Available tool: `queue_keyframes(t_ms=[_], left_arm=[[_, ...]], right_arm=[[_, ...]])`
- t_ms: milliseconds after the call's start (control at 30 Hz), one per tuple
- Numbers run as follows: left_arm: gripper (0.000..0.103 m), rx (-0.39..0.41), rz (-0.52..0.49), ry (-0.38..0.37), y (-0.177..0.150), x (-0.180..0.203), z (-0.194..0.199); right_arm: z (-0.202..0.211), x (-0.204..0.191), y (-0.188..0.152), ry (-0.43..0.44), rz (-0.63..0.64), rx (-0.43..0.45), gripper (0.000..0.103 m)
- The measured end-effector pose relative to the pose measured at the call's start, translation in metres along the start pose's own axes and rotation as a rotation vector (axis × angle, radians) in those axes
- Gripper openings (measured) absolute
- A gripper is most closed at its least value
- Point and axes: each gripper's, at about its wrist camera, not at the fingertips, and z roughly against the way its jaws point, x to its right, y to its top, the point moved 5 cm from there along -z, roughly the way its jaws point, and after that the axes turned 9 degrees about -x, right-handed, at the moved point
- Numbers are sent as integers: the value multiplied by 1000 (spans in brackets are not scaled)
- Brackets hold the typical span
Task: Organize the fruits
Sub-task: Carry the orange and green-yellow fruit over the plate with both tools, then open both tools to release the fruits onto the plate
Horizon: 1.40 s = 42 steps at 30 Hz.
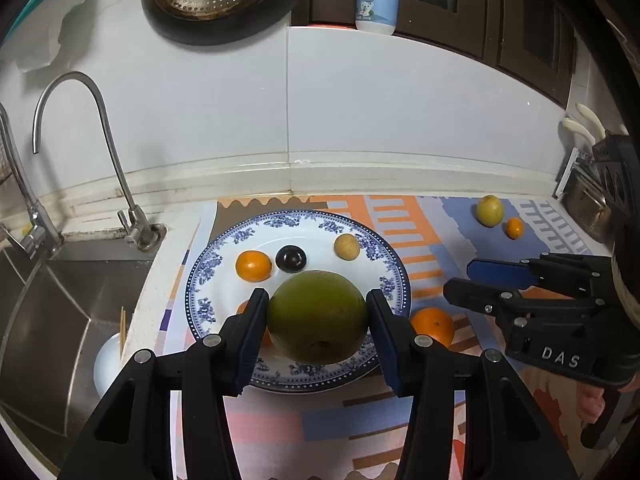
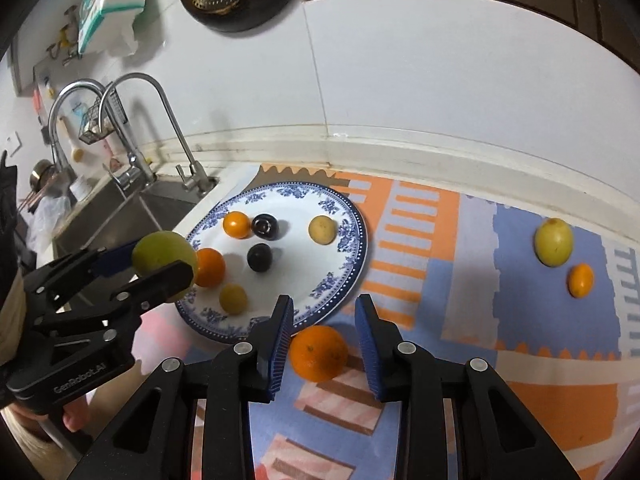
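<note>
My left gripper (image 1: 317, 300) is shut on a large green fruit (image 1: 318, 320) and holds it over the near part of the blue-patterned plate (image 1: 200, 280). The plate (image 2: 352, 240) carries several small fruits: oranges, dark plums, yellow ones. From the right wrist view, the left gripper (image 2: 160, 260) hangs over the plate's left rim. An orange (image 2: 319, 353) lies on the patterned mat just in front of the plate. My right gripper (image 2: 323, 304) is open with its blue pads either side of that orange, a gap showing on the right. From the left, the right gripper (image 1: 460, 280) sits beside that orange (image 1: 433, 326).
A yellow-green fruit (image 2: 554, 242) and a small orange (image 2: 580, 280) lie on the mat at the far right. A steel sink (image 1: 60, 300) with faucets (image 1: 100, 120) borders the plate on the left. A pan (image 1: 216, 0) hangs on the tiled wall.
</note>
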Motion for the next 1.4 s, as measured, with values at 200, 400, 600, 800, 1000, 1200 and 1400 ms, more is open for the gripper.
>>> queue_keyframes(t_ms=[200,400,600,800,1000,1200,1400], left_arm=[[49,-20,-7,-3,-3,1,-6],[49,-32,-1,-16,-9,3,-10],[49,-44,17,-12,-12,0,-14],[49,-44,19,2,-13,-4,-15],[49,-41,14,5,-9,-10,-18],[49,-30,8,5,9,-24,-26],[49,-69,-5,-2,23,-38,-49]], right_arm=[[-4,-5,-6,0,16,-32,44],[-22,-5,-24,23,10,-115,44],[-47,1,-30,34,-16,-175,44],[-52,-1,-31,25,2,-179,42],[-36,-7,-24,20,19,-124,42],[-40,-13,7,19,55,-80,42],[-58,-16,29,17,71,-85,42]])
